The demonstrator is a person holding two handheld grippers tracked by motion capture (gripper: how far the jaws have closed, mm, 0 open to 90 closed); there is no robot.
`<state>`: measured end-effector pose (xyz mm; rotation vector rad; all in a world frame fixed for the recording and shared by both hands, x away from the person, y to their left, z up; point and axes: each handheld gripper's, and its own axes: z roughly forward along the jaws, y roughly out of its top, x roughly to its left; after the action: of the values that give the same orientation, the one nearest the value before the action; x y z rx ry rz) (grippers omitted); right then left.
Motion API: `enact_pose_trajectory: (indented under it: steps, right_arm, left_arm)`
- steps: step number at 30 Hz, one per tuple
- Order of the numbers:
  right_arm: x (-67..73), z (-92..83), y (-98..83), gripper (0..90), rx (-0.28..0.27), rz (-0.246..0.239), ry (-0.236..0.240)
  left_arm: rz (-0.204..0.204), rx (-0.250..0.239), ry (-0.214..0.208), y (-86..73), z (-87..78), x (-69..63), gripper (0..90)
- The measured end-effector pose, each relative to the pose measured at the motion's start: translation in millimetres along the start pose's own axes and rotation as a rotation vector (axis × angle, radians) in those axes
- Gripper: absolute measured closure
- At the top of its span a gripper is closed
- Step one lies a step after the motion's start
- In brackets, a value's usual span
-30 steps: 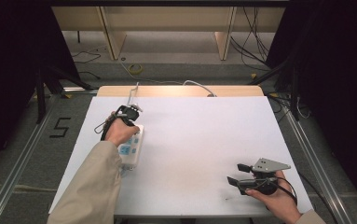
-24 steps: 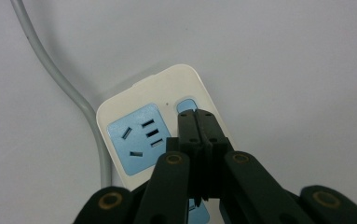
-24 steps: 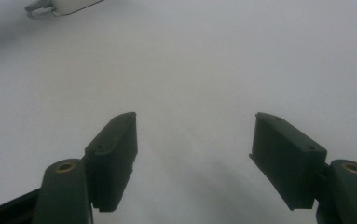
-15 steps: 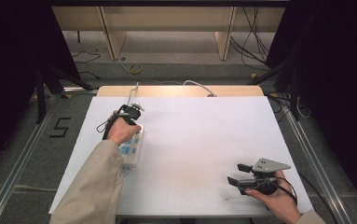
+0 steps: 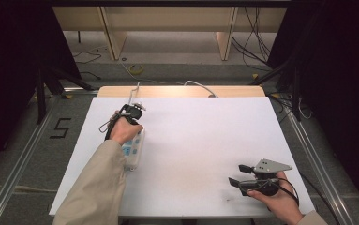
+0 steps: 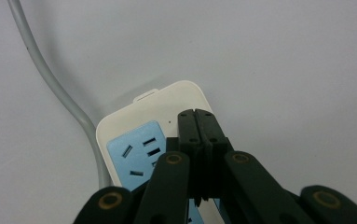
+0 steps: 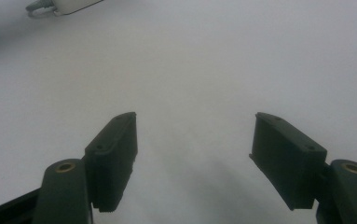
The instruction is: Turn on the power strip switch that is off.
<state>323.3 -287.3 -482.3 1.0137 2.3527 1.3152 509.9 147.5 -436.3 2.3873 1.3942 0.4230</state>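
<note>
Now the left tool [image 6: 198, 122] is clenched, its tips over the strip [image 6: 167, 112] that lies at the left of the surface [image 5: 200, 140]. To press its switch well, aim straight and push gently. The right tool [image 7: 192, 158] rests released, well apart.

A black numeral "5" [image 5: 61, 127] is showing on the grey floor left of the table.

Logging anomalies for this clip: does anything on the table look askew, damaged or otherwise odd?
Nothing stands out. The power strip lies flat on the table, looking intact, its cable curving away. The left gripper is over it with jaws shut and nothing between them; the right gripper sits open over bare table.
</note>
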Motion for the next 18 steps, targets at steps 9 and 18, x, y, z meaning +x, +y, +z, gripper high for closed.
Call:
enact_pose_trajectory:
  steps: [9, 18]
  right_arm:
    - [0.1, 0.0, 0.0, 31.9, 0.0, 0.0, 0.001]
    - [0.4, 0.2, 0.0, 31.9, 0.001, -0.001, 0.002]
  left_arm:
    - [-0.001, 0.004, 0.006, 0.7, 0.6, -0.4, 89.8]
    - [-0.002, 0.014, 0.003, 1.3, 0.9, -0.3, 89.8]
